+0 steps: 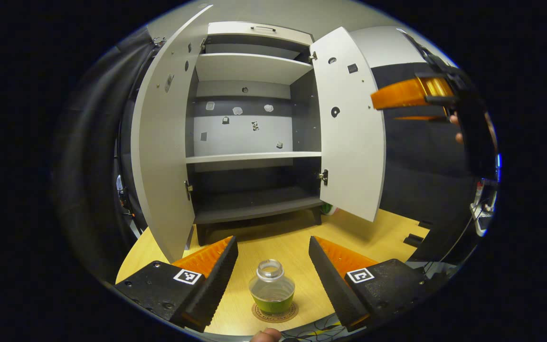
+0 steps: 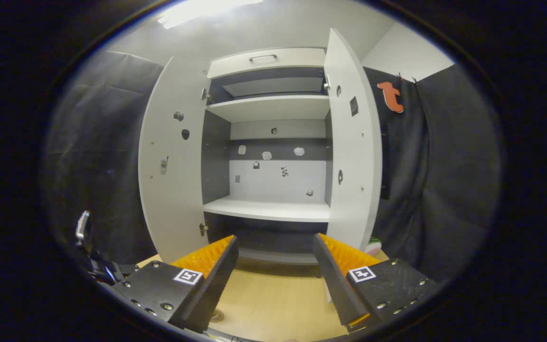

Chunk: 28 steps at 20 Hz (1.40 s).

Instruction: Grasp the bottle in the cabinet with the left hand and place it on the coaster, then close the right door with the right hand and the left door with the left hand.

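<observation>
Bottle stood upright on the round coaster, on the wooden counter in front of the cabinet. It was a clear, uncapped bottle with green liquid in its lower part. In the left gripper view the left tongs were spread wide, one finger on each side of the bottle and neither touching it; the bottle sat between them, near the bottom of the view.

Both cabinet doors hung open. The left door swung out toward the camera, and the right door stood at an angle with its lower corner over the counter. Inside, the pale shelves and the dark bottom board held nothing I could make out, only small marks on the back panel.

Farther off at the right of the left gripper view, the other tongs were held up high beside the right door, with a hand partly visible behind them.

In the right gripper view the right tongs were also spread apart, gripping nothing, pointed at the open cabinet from the counter's edge. A small edge of the coaster showed just below the left-hand finger there.
</observation>
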Motion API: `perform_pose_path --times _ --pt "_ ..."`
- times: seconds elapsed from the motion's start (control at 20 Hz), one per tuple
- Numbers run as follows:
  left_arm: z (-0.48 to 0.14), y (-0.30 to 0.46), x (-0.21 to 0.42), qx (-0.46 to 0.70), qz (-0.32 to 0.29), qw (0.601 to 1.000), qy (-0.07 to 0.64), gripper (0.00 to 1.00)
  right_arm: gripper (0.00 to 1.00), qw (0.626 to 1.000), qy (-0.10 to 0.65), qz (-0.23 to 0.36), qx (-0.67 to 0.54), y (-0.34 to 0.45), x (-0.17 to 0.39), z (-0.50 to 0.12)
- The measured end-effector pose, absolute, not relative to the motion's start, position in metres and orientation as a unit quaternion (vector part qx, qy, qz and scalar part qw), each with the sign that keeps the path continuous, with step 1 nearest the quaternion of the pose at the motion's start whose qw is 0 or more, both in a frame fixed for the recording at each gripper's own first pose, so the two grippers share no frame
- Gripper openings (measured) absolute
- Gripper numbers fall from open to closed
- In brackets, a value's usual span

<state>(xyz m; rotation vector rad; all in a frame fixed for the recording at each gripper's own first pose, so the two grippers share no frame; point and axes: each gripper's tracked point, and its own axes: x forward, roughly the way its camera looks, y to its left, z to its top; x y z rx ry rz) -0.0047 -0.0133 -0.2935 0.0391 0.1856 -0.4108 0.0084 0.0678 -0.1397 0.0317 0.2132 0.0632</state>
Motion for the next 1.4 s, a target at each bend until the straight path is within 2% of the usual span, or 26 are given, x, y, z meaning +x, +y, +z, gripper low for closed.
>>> perform_pose_path --times 0.25,0.3,0.55,0.85,0.9,1.2,1.4 --pt "-0.227 -0.019 -0.005 0.002 -0.204 0.976 0.075 0.95 0.96 0.994 0.1 0.017 0.035 0.027 -0.011 -0.134" --pt "-0.21 -0.02 -0.004 -0.001 -0.202 0.977 0.065 0.95 0.94 0.995 0.097 0.008 0.039 0.014 -0.013 -0.132" --pt "-0.142 -0.019 -0.006 -0.008 -0.201 0.979 0.035 0.95 0.96 0.995 0.084 -0.043 0.031 -0.061 -0.014 -0.116" --pt "-0.088 0.0 -0.007 -0.009 -0.167 0.986 0.02 0.95 0.96 0.993 0.082 -0.082 0.0 -0.146 -0.004 -0.098" --pt "-0.081 0.003 -0.007 -0.006 -0.162 0.987 0.022 0.95 0.94 0.994 0.078 -0.082 0.0 -0.156 -0.001 -0.091" --pt "-0.045 0.026 -0.003 0.001 -0.147 0.989 0.013 0.95 0.96 0.992 0.079 -0.095 -0.02 -0.211 0.031 -0.075" --pt "-0.04 0.047 0.009 0.007 -0.129 0.992 -0.001 0.95 0.96 0.992 0.086 -0.095 -0.001 -0.234 0.085 -0.067"
